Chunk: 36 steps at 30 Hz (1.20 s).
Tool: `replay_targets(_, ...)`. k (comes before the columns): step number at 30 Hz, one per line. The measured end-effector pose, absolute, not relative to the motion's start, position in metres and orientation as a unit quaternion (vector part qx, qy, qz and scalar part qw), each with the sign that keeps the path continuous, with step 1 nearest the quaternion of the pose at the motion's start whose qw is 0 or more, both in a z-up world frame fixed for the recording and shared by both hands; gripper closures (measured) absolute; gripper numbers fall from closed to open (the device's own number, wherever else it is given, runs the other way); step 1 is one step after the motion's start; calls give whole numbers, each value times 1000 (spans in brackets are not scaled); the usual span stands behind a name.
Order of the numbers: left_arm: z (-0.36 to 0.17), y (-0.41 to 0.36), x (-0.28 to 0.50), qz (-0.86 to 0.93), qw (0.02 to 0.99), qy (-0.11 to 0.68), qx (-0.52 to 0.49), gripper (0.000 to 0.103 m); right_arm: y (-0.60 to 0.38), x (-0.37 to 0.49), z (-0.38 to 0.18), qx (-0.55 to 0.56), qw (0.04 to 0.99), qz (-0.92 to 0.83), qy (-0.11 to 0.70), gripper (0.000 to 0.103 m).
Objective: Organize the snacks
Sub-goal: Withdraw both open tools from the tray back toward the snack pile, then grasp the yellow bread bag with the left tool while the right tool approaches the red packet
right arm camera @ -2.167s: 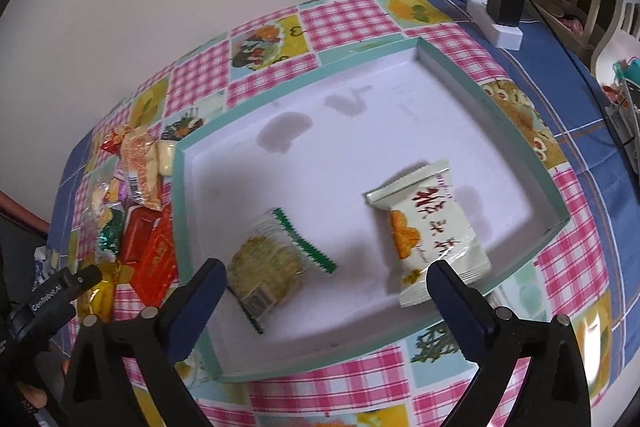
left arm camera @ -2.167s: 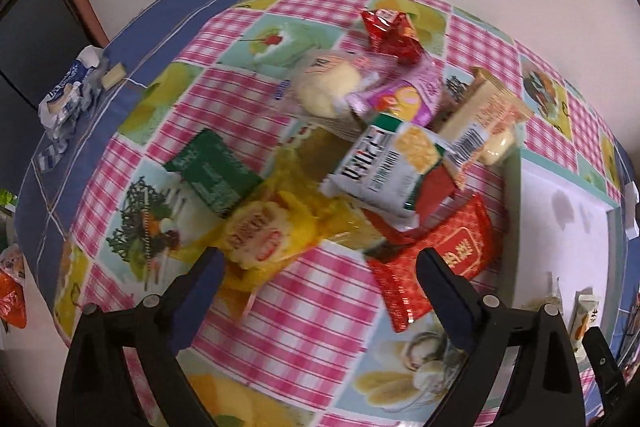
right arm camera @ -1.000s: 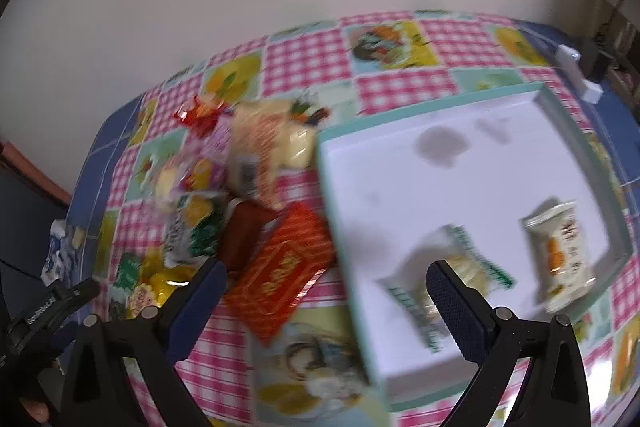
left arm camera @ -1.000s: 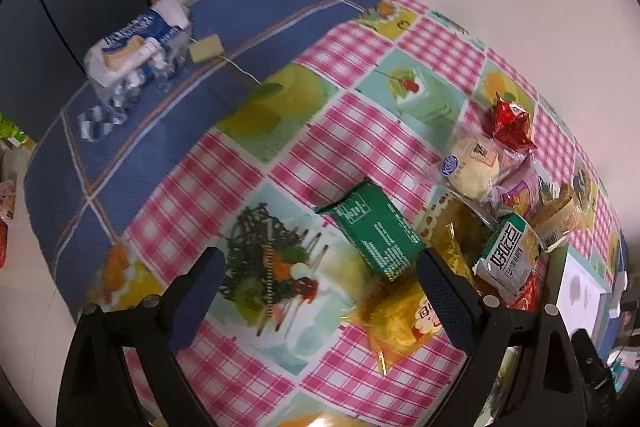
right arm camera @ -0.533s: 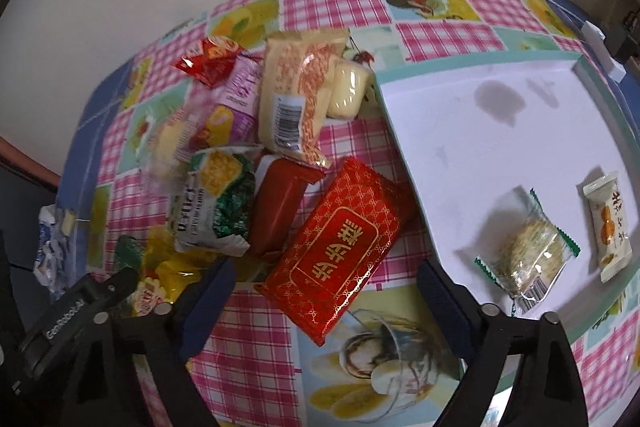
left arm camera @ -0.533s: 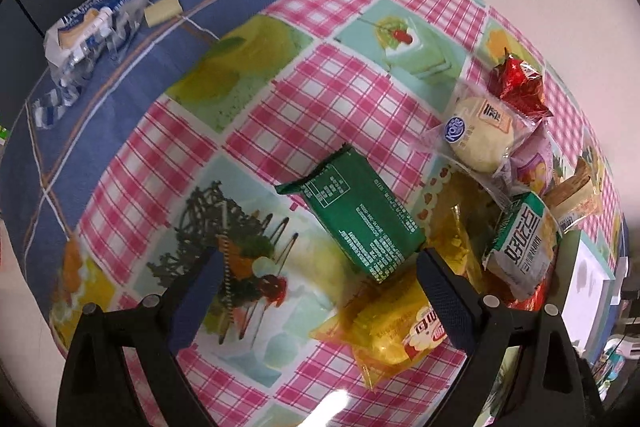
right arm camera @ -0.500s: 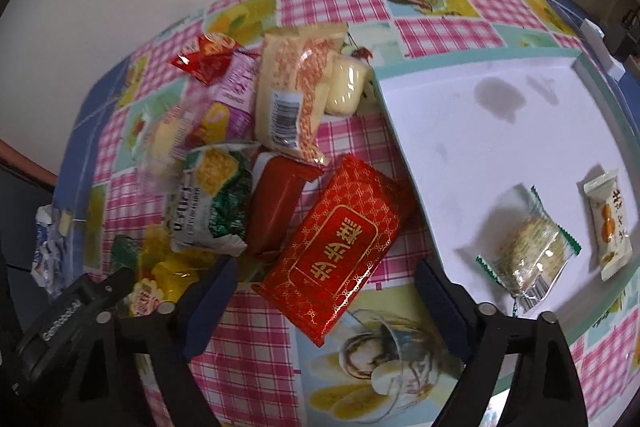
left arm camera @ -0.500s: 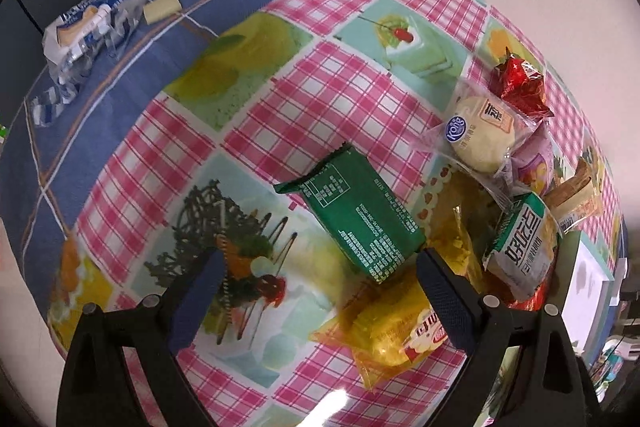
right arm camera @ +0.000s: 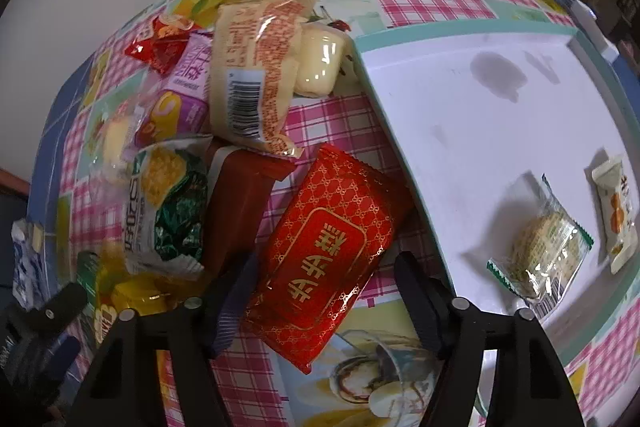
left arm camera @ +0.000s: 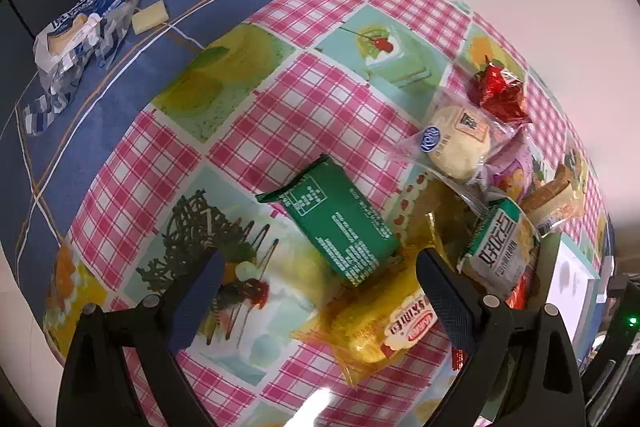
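Snacks next: right gripper [right arm camera: 320,291] swung from the tray [right arm camera: 460,39] over the red packet [right arm camera: 324,251], fingers wide around it, so pickup looks close

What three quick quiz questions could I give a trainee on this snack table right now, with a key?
1. True or false: the right gripper is open, with its fingers on either side of the red packet with gold lettering.
2. How many snack packets lie inside the white tray?
3. Multiple choice: between the left gripper fingers, the nearest snack is A) the green packet, B) the red foil candy, C) the round bun in clear wrap.

Key: 1 true; 2 two, the clear-wrapped cracker and the white and orange packet; 3 A.
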<state>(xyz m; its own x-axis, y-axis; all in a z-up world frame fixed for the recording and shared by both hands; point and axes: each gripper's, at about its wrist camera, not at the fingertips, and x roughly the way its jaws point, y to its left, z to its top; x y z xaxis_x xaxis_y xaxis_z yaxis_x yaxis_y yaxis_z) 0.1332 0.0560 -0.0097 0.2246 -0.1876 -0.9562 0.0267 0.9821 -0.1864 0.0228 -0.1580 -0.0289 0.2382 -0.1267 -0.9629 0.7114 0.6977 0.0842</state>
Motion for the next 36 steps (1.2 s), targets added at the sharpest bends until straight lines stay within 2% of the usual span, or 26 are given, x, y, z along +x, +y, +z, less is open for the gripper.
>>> replay_targets(7, -4, 40, 127, -103, 772, 625, -54, 7, -140, 17, -33, 227, 743, -273, 567, 35)
replay_targets(19, -21, -9, 112, -142, 754, 640, 41, 7, -124, -27, -41, 209, 752, -252, 572, 35)
replay_targets(25, -33, -27, 108, -123, 752, 643, 77, 7, -114, -20, -46, 190, 757, -248, 573, 34)
replay_targets(32, -37, -31, 108, -123, 756, 638, 76, 16, -90, -1, -51, 158, 763, -238, 579, 31)
replay_targets(36, -36, -29, 112, -127, 755, 639, 71, 32, -82, 2, -54, 148, 766, -238, 578, 29)
